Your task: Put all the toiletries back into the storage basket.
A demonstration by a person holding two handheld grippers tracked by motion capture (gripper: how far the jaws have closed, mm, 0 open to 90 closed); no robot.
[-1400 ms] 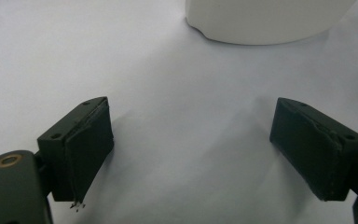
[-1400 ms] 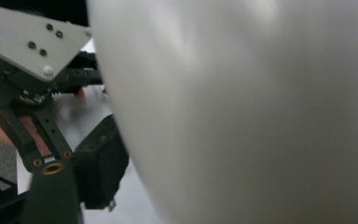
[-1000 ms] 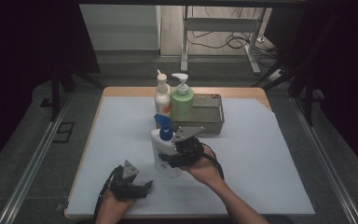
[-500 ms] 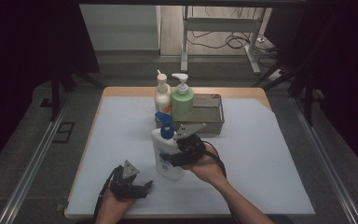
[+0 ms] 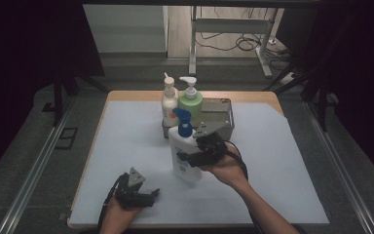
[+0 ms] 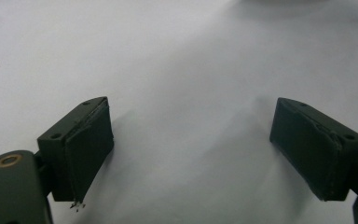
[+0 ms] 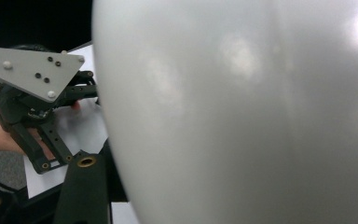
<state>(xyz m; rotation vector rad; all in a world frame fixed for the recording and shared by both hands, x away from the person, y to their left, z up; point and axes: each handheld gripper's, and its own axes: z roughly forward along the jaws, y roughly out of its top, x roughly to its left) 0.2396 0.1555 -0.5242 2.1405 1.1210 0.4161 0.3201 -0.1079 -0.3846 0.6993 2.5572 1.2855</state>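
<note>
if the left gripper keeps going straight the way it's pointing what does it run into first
Probably just the white table cover. The left gripper has its jaws open with nothing between them, angled down at the bare sheet. Depth is unclear, so the white bottle may lie farther along that line.

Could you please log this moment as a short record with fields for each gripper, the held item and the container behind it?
right gripper: shut on the white plastic pump bottle with a blue pump head, upright
left gripper: open, nothing between its jaws, low over the white table sheet
container: grey metal tray at the far side of the sheet
in front of the tray: cream pump bottle and green pump bottle, upright
</note>
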